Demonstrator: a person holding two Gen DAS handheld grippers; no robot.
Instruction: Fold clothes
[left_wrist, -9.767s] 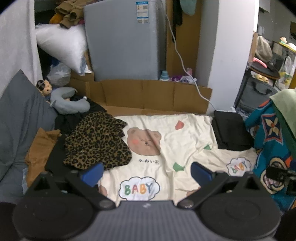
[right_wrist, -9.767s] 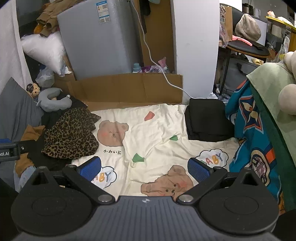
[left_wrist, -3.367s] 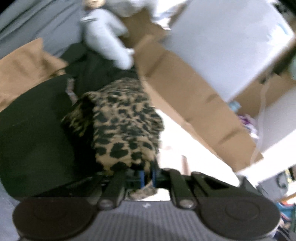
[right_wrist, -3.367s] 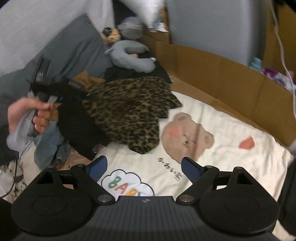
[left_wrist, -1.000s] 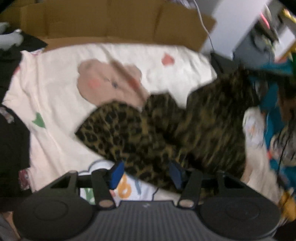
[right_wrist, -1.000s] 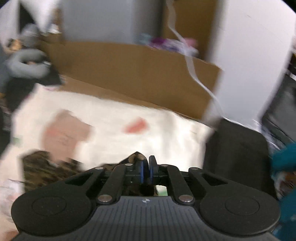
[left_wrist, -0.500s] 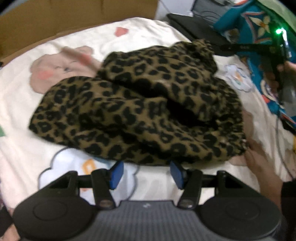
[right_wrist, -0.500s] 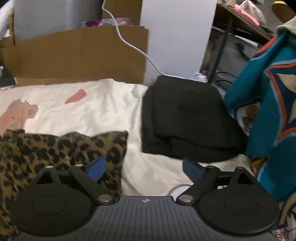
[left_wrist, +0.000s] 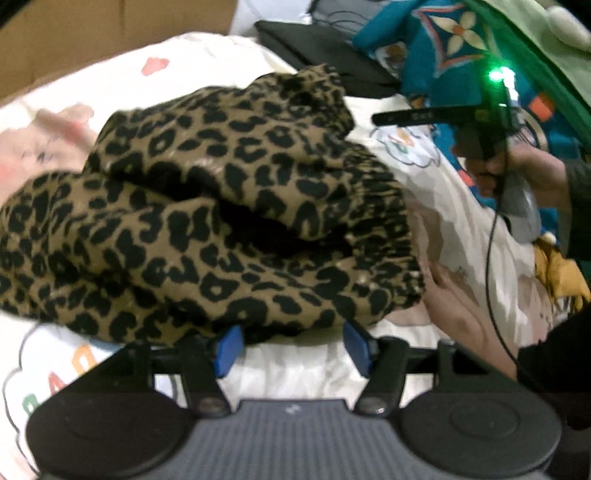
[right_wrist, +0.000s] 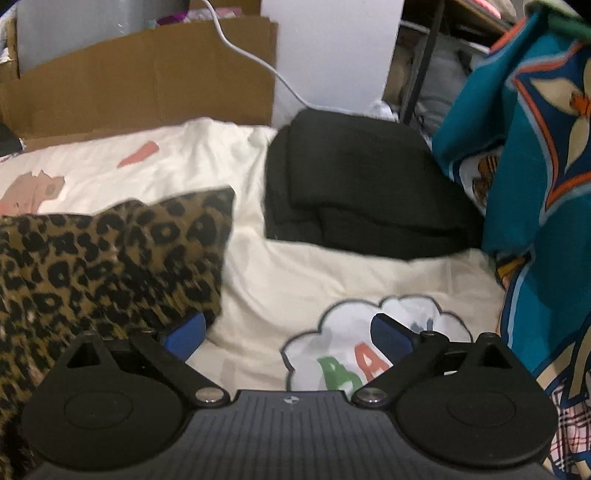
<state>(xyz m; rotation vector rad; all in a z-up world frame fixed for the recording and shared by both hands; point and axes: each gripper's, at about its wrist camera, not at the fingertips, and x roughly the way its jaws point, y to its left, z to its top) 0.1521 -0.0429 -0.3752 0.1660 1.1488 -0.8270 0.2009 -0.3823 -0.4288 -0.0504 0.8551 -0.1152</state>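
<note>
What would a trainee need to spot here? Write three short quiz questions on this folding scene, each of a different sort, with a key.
1. True or false: the left hand-held gripper is shut on the leopard-print garment.
2. Which lies nearer the cardboard wall? A) the folded black garment B) the BABY cloud print
3. Fill in: the right hand-held gripper is ____.

Key:
1. False; it is open at the garment's near edge.
2. A.
3. Open.
</note>
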